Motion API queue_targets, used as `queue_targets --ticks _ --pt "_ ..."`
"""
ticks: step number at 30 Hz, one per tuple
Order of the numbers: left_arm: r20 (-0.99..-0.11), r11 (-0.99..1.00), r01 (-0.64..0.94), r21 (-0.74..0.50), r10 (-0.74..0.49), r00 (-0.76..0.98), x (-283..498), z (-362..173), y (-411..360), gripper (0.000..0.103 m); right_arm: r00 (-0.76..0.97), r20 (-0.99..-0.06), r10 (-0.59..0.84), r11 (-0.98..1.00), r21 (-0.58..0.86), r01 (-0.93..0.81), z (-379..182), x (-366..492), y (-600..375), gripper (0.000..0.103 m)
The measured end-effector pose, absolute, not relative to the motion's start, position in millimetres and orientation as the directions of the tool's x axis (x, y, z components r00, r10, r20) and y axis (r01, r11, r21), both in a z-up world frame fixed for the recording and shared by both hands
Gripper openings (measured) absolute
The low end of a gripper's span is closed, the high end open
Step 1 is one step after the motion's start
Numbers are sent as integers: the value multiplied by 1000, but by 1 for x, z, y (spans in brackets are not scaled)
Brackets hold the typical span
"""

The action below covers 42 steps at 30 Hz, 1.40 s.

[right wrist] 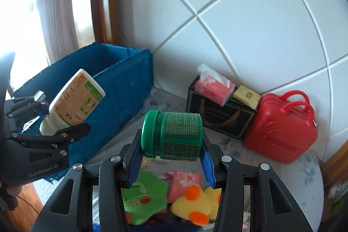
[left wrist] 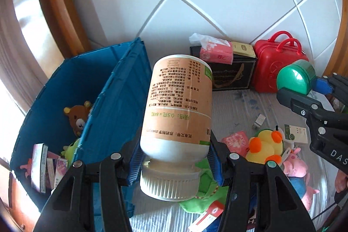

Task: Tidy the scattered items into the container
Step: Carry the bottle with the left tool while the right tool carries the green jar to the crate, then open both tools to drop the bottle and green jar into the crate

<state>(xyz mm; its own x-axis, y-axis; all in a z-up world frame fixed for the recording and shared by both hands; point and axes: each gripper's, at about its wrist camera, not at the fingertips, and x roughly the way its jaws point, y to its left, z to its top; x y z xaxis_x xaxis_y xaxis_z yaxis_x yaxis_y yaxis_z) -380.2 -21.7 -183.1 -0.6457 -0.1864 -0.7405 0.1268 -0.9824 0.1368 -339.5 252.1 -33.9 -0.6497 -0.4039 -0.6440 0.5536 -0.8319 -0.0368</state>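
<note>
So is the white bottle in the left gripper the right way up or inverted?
Inverted, tilted. The white bottle sits in the left gripper with its ribbed cap nearest the camera, base pointing away, label text upside down.

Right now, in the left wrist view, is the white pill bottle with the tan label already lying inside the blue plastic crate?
No: the white pill bottle with the tan label is clamped in the left gripper, raised beside the blue plastic crate.

I can't read the white bottle (left wrist: pixel 177 105) label's fine print; behind that bottle, the green plush (left wrist: pixel 206 186) hides partly.
</note>
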Motion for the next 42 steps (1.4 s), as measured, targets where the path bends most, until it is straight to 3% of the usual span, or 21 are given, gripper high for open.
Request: queue_targets --ticks 6,12,20,29,31,36,42 --pt "-721 -972 188 140 -231 -654 -329 -137 -111 52 -621 -640 -452 -789 -37 613 -22 -299 154 46" --pt "-732 -966 190 177 -258 -630 -271 -78 -146 52 -594 -649 -475 -767 -24 641 -27 -271 38 46" --pt "-802 -976 107 191 -218 -556 -260 -110 -221 52 -496 -739 -456 -754 25 657 -64 -263 -75 46" --pt "-851 -981 49 187 -187 -491 -244 -142 -251 52 -412 -825 -388 -738 11 675 -97 -242 -116 46" --pt "-849 -983 42 179 -176 -498 -236 -140 -250 54 -414 -829 -376 -736 -5 677 -99 -236 -118 46" --pt "-841 -987 18 158 -144 -521 -219 -136 -247 80 -388 -844 -370 -723 -1 691 -101 -223 -125 46" --pt "-833 -991 14 134 -120 -540 -208 -130 -246 80 -372 -851 -371 -693 -13 721 -108 -207 -135 46"
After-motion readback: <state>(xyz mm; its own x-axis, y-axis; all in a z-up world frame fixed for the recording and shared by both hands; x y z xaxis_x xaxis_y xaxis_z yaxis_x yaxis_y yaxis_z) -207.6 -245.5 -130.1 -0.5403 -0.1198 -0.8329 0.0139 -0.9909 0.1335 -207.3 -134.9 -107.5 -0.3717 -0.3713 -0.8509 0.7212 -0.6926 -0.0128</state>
